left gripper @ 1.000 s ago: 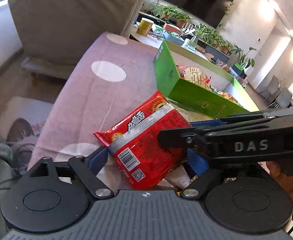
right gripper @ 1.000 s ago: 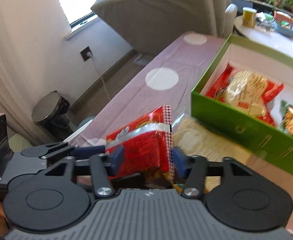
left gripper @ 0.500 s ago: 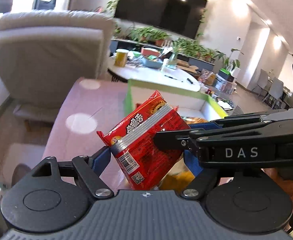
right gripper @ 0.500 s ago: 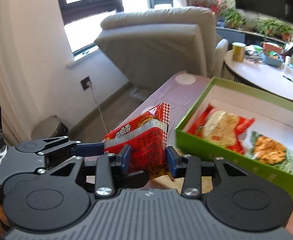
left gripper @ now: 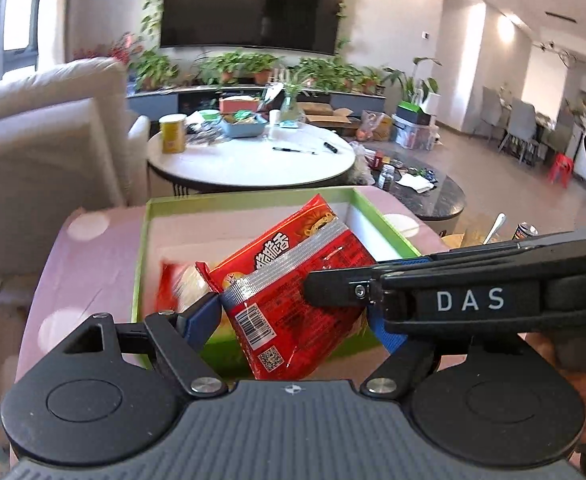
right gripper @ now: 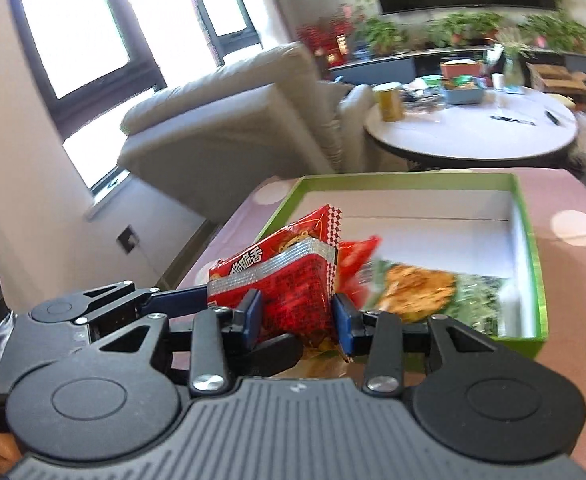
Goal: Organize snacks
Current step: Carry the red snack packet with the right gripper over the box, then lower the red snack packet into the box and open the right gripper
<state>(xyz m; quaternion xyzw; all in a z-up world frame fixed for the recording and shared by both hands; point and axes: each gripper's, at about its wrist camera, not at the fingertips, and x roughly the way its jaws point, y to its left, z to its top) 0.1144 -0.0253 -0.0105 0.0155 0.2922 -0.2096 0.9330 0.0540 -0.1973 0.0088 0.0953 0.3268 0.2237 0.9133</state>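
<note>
Both the left hand-held gripper (left gripper: 293,316) and the right hand-held gripper (right gripper: 297,316) clamp the red snack packet (left gripper: 293,280), which has risen from the surface and now hangs above the green box (right gripper: 533,260), ready for lowering inside

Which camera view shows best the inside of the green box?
The right wrist view. There the green box lies open, with its white floor, far wall and two snack packs visible. In the left wrist view, the red packet covers most of the interior of the green box.
</note>
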